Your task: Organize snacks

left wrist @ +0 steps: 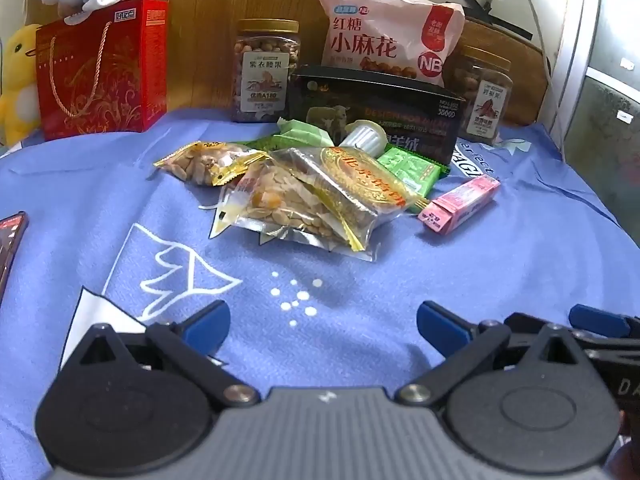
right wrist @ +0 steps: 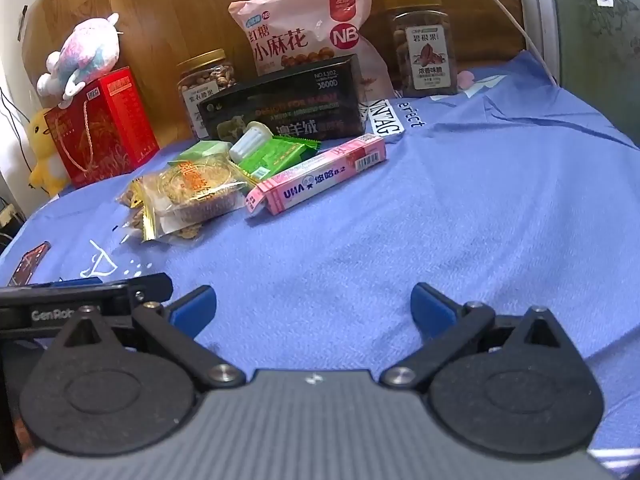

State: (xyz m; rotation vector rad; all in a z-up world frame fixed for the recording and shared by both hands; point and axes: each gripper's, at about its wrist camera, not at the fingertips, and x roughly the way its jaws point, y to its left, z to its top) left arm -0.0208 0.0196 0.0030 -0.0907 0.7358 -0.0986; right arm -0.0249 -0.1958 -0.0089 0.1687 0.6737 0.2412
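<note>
A heap of small snack packets lies on the blue cloth (left wrist: 460, 272): a clear nut pouch (left wrist: 288, 208), a yellow nut packet (left wrist: 204, 162), a mooncake pack (right wrist: 200, 188), green wafer packs (left wrist: 410, 168) and a pink candy box (left wrist: 460, 202) (right wrist: 320, 176). Behind it stands a black box (left wrist: 376, 110) (right wrist: 288, 100), with a pink snack bag (left wrist: 388, 36) (right wrist: 304, 28) leaning at its back. My left gripper (left wrist: 323, 326) hovers open, short of the heap, nothing between its blue fingers. My right gripper (right wrist: 313, 308) is open over bare cloth, to the right of the heap.
Two nut jars (left wrist: 266, 68) (right wrist: 424, 46) flank the pink bag. A red gift box (left wrist: 100, 68) (right wrist: 100, 124) with a plush toy (right wrist: 82, 56) on top stands at the back left, beside a yellow duck (left wrist: 16, 80). A phone (left wrist: 10, 240) lies at the left edge.
</note>
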